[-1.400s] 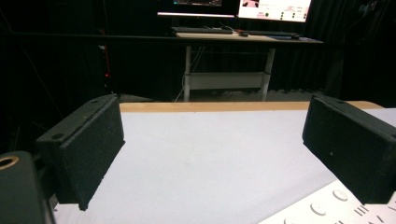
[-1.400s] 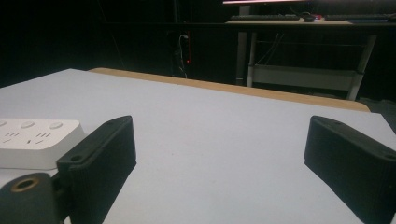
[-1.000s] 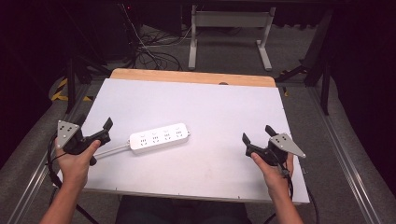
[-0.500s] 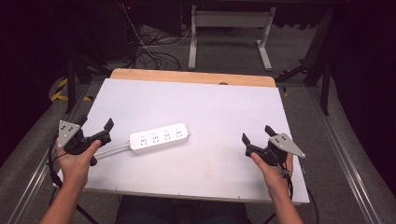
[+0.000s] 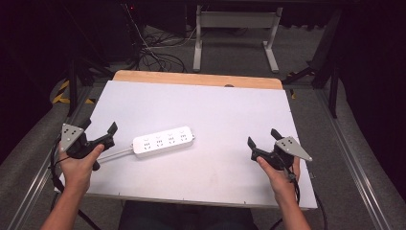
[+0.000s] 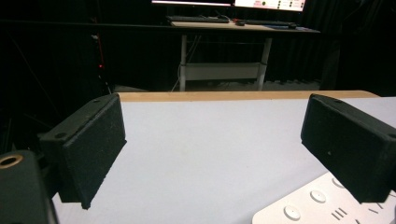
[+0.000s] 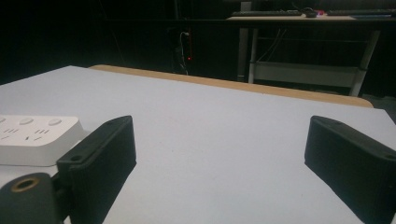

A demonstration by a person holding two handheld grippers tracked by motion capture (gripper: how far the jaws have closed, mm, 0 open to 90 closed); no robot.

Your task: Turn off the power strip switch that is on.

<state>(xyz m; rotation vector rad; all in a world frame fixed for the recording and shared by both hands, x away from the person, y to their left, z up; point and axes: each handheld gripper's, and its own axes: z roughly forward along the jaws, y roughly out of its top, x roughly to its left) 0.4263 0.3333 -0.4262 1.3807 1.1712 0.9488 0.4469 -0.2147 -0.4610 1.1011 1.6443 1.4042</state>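
While both grippers rest wide open and empty, a white power strip (image 5: 163, 141) lies left of centre on the table (image 5: 230, 110).
Left gripper (image 5: 99, 135) sits lower left, just beside the strip's cord end; right gripper (image 5: 263, 139) lower right, well apart.

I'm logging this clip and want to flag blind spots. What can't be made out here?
- Power strip: its socket markings are too small in the high view; the left gripper view's bottom edge and right jaw cut it off.
- Its cord: the end runs behind the left gripper, so whether it is plugged in cannot be told.
- Right gripper: the hand covers its handle.
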